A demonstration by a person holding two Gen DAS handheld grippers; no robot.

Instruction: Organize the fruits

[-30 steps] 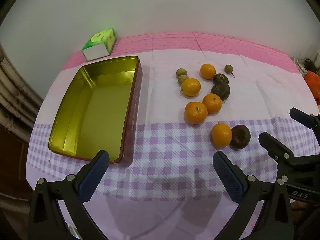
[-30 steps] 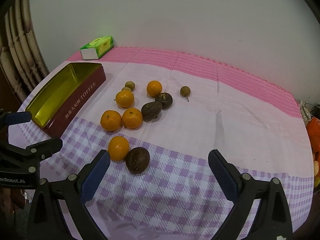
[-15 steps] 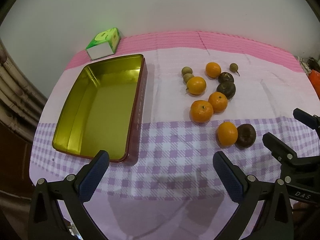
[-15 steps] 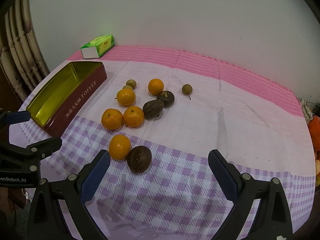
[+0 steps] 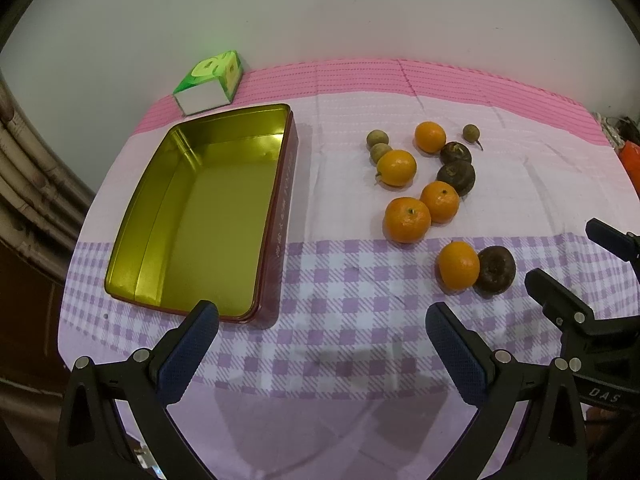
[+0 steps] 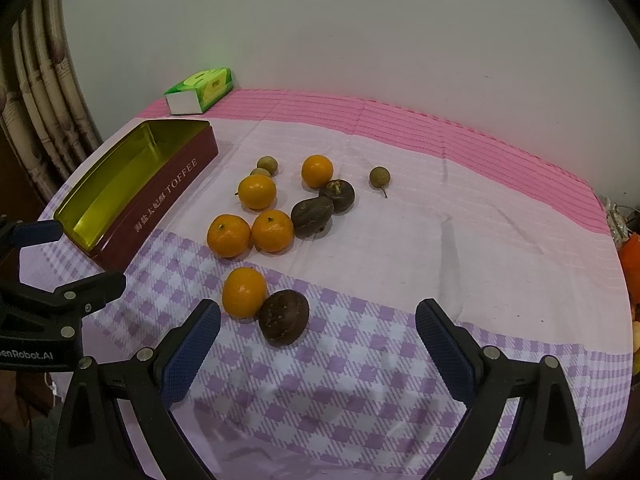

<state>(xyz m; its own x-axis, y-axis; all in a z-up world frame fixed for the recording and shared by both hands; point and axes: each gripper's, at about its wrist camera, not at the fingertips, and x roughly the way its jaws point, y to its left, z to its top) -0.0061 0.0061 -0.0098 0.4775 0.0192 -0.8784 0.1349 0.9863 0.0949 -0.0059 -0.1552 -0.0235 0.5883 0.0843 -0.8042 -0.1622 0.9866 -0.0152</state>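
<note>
Right wrist view: right claw [image 6: 318,326] spread wide, nearest orange [image 6: 244,292] just beyond it.

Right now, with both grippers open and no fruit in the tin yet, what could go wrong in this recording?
1. The nearest orange touches a dark passion fruit; the right gripper closing on one may roll the other toward the table edge.
2. The round fruit could slip from the flat pads.
3. The toffee tin sits on loose cloth, so a bump from the left gripper could shift it.
</note>
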